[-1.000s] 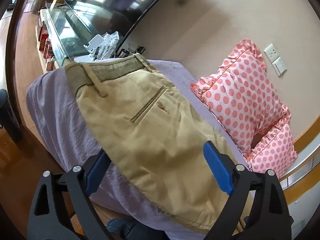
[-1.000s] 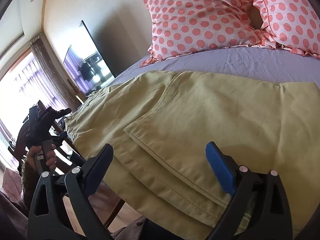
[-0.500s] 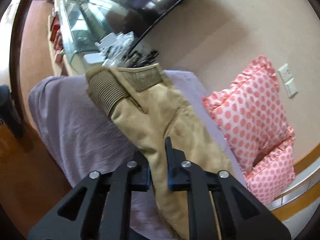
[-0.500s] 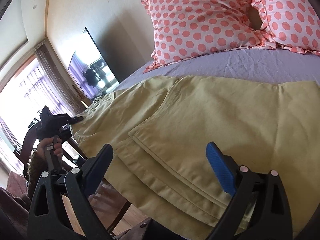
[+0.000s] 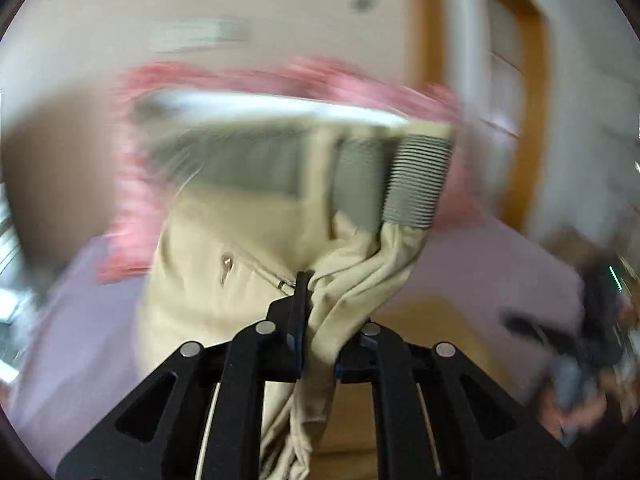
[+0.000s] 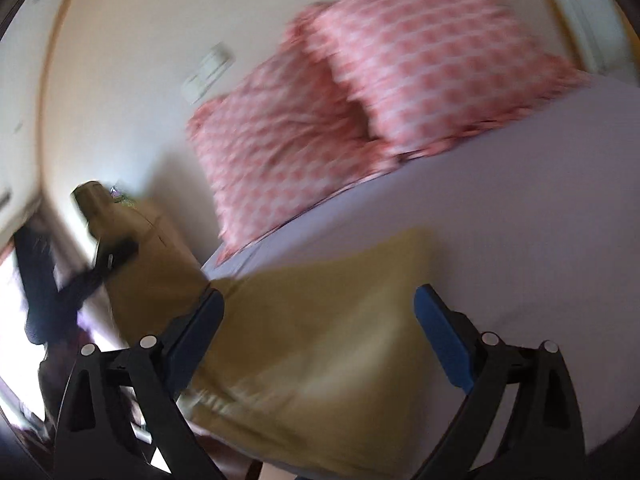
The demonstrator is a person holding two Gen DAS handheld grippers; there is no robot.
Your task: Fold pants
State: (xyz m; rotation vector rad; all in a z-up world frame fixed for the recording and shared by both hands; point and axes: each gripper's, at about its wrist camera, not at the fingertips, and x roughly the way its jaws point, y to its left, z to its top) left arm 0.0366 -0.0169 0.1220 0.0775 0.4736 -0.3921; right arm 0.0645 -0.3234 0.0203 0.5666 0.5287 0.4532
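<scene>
The tan pants (image 5: 224,280) hang bunched from my left gripper (image 5: 318,332), which is shut on the fabric below the ribbed grey waistband (image 5: 416,180) and holds that end up in the air. In the right wrist view the leg end of the pants (image 6: 320,340) lies on the lilac bed sheet (image 6: 520,240). My right gripper (image 6: 316,328) is open just above that leg end, its blue pads (image 6: 440,340) on either side of the cloth. The lifted waist end (image 6: 144,248) and the left gripper show at the left. Both views are motion-blurred.
Two pink polka-dot pillows (image 6: 380,92) lean on the wall at the head of the bed. A wooden door frame (image 5: 528,100) stands behind the bed. The right gripper and hand show blurred at the right of the left wrist view (image 5: 580,360).
My left gripper closed on the pants near the waistband and swung that end up and around toward the pillows. The right gripper stayed open over the leg end while its view turned.
</scene>
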